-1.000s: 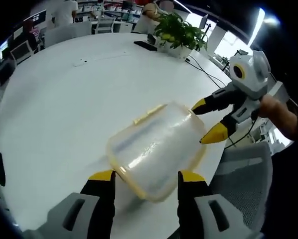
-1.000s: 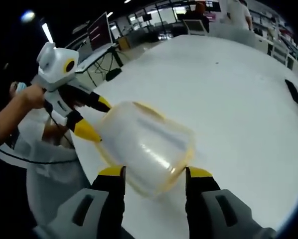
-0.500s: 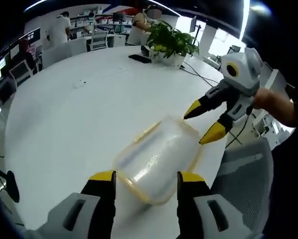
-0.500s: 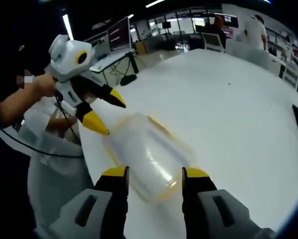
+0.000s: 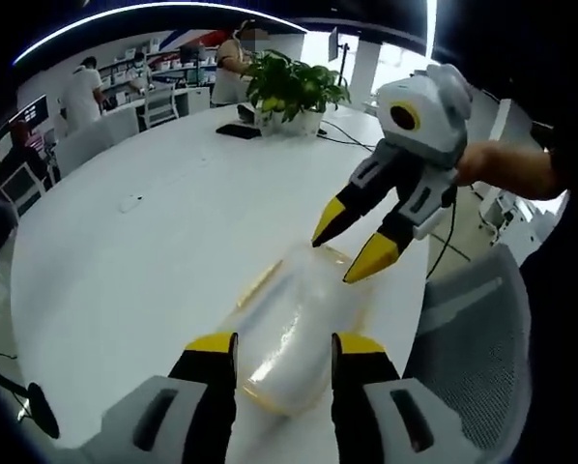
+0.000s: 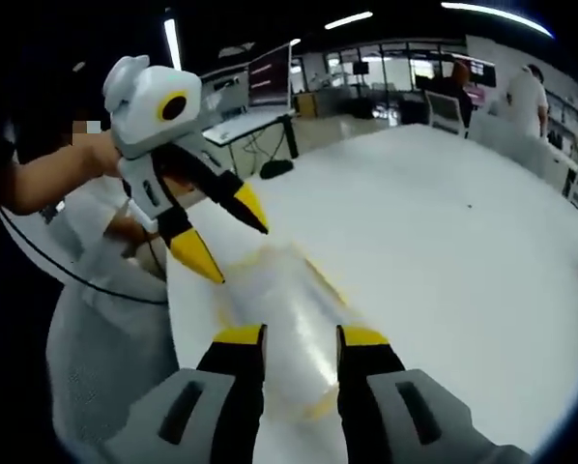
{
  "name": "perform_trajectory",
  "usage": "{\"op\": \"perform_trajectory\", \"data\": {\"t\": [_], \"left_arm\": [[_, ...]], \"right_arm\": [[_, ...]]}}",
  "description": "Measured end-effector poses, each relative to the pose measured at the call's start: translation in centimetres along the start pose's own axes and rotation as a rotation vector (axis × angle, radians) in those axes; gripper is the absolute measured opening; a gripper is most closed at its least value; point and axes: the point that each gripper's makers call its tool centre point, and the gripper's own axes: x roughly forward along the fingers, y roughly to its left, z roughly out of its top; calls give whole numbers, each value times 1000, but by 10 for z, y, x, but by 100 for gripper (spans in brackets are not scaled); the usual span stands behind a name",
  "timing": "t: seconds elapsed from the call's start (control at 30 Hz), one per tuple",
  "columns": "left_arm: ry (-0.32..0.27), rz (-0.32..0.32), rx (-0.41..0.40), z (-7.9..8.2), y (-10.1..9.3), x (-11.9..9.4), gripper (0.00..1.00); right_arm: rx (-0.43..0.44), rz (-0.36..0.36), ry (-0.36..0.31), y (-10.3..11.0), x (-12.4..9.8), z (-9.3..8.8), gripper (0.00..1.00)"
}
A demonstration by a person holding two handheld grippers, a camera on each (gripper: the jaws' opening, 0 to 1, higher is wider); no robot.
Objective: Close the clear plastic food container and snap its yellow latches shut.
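The clear plastic container (image 5: 287,333) with a yellow rim lies on the white table (image 5: 154,242) near its edge, blurred by motion. One yellow latch (image 5: 258,284) sticks out on its far left side. My left gripper (image 5: 281,346) hovers open over the container's near end, and from the other side I see the left gripper (image 6: 224,237) above the container (image 6: 289,304) with nothing between its jaws. My right gripper (image 6: 301,338) is open too, held over the box. The right gripper (image 5: 348,244) comes in from the right, its yellow tips just above the far edge.
A potted plant (image 5: 289,87) and a dark phone (image 5: 239,130) stand at the table's far side. A grey chair (image 5: 473,329) sits by the near edge. A person's hand (image 6: 57,169) holds the left gripper. People and desks fill the room behind.
Both grippers have lifted away from the container, so it looks smaller in both views. The jaws of each have narrowed a little. The container stays on the table.
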Motion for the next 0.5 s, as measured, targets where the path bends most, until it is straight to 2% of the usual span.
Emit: {"op": "perform_trajectory", "data": {"t": [0.5], "left_arm": [[28,-48,79,0,-20,16,25]], "right_arm": [[-155,71,41,3,24,6,23]]}}
